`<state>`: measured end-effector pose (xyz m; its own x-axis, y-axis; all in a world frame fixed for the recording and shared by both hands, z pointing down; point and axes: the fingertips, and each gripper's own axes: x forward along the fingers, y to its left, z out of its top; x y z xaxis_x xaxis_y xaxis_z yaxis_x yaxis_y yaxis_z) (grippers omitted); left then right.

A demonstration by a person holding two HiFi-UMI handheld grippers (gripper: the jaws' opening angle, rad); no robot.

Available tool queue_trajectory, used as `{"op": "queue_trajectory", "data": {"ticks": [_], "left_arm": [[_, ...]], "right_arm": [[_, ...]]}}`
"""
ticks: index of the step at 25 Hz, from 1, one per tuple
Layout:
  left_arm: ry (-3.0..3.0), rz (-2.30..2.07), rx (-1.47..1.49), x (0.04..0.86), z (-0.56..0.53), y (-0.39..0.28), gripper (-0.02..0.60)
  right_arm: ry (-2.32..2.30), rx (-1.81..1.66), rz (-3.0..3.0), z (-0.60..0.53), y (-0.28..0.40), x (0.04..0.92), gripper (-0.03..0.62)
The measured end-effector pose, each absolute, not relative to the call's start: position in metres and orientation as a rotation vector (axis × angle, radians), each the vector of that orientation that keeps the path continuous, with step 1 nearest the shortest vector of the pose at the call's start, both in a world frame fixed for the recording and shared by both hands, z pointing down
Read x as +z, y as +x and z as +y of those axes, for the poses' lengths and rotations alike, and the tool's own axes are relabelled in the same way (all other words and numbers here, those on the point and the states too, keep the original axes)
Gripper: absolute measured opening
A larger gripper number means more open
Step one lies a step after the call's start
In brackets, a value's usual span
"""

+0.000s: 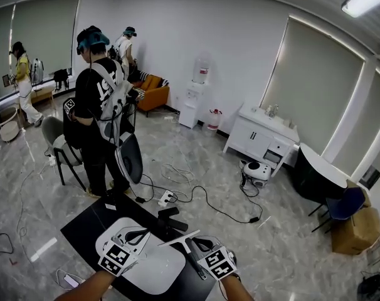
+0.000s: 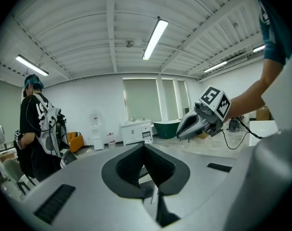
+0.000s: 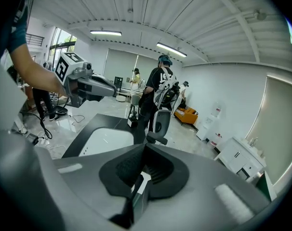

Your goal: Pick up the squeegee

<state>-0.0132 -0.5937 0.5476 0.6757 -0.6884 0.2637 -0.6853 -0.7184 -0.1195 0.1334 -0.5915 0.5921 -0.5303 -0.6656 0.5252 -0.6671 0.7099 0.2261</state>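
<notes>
Left hand-held gripper [image 2: 144, 146] and right hand-held gripper [image 3: 145, 146] hover clenched, empty, above the black surface [image 1: 83, 231]. Two dark bars [image 1: 175, 224] lie beyond its white board [image 1: 158, 271].

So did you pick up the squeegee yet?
Not yet. Done: nothing that shows. The black tool, probably the squeegee, lies untouched at the far edge of the black table. In hand: nothing; the left gripper and right gripper hang over the white oval plate, both shut and empty. Left: reach it, open, grip, lift.
</notes>
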Motion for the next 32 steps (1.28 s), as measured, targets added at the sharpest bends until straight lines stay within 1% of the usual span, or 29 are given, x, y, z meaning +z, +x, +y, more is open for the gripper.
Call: {"op": "queue_trajectory", "data": {"ticks": [6, 10, 11, 18, 24, 32], "left_arm": [[-2.877, 1.271, -0.484, 0.577, -0.625, -0.008, 0.005], [-2.891, 1.336, -0.492, 0.612, -0.639, -0.011, 0.005], [-2.896, 1.351, -0.499, 0.622, -0.642, -0.013, 0.005], [-2.918, 1.439, -0.56, 0.678, -0.663, -0.013, 0.005], [-2.933, 1.505, -0.599, 0.725, -0.669, -0.019, 0.005], [-2.96, 1.559, -0.649, 0.771, -0.685, -0.015, 0.005]], "right_arm": [[0.933, 0.064, -2.325, -0.624, 0.147, 0.635, 0.012], [0.876, 0.119, -2.314, -0.637, 0.149, 0.683, 0.013], [0.866, 0.136, -2.309, -0.64, 0.149, 0.695, 0.027], [0.82, 0.233, -2.283, -0.665, 0.16, 0.764, 0.053], [0.793, 0.3, -2.247, -0.68, 0.165, 0.831, 0.11], [0.786, 0.459, -2.163, -0.694, 0.178, 0.895, 0.162]]}}
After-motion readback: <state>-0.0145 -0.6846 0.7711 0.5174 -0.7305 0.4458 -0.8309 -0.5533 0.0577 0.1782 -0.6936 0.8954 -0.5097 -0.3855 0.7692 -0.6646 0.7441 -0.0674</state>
